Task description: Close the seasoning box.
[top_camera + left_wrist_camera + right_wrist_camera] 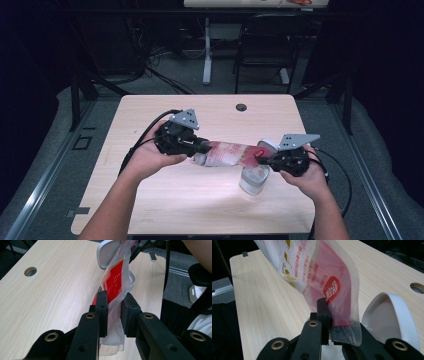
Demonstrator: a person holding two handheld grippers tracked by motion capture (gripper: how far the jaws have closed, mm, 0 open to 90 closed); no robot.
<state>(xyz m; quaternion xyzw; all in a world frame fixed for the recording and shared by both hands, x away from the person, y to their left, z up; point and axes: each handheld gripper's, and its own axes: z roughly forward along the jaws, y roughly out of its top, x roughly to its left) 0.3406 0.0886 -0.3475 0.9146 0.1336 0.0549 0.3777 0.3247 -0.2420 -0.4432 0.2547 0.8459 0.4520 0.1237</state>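
Centre of frame: red-and-clear plastic pouch [227, 154] stretched between L gripper [196, 146] & R gripper [261, 159], both clamped on its ends; clear container [253, 180] below; keep pull even, avoid tearing.

claws: 2, left claw [200, 146], right claw [261, 159] | plastic bags: 1, bag [227, 154] | clear cups: 1, cup [254, 181] | white lids: 1, lid [390, 315] | desks: 1, desk [165, 200] | chairs: 1, chair [265, 45]
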